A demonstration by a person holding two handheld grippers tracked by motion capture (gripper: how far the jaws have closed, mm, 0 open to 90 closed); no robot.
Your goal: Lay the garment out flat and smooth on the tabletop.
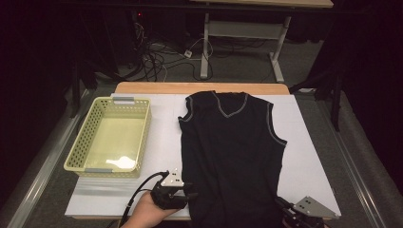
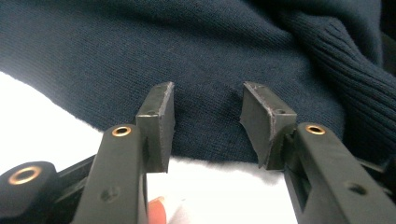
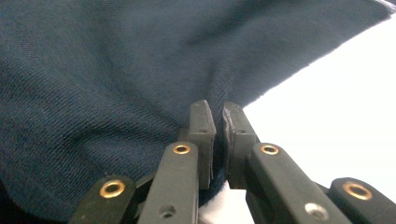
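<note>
Vest fabric (image 3: 116, 84), dark and finely knit, is pinched between the right tongs (image 3: 218, 122): in the right gripper view the two black jaws stand almost together, with a fold of the hem clamped between their pads and the cloth puckering up around them. Just right of that fold, the white tabletop (image 3: 336, 116) shows bright past the garment's edge.

In the left gripper view the left tongs (image 2: 208, 116) stand apart, pads spread, with the vest's lower edge (image 2: 201, 70) lying across the gap beyond their tips; the pads do not press on it. A ribbed band of the cloth sits at the upper right of that frame.

From the high view, the left tongs (image 1: 177, 194) sit at the bottom centre-left, right at the vest's lower left edge, held by a hand (image 1: 145, 213) coming in from the bottom. The right tongs (image 1: 297, 216) are at the lower right, at the garment's lower right corner. The sleeveless V-neck vest (image 1: 233, 152) lies flat in the middle of the tabletop (image 1: 313, 156), neckline toward the top of the frame. A pale yellow perforated basket (image 1: 78, 147) rests at the left, apart from the vest.
</note>
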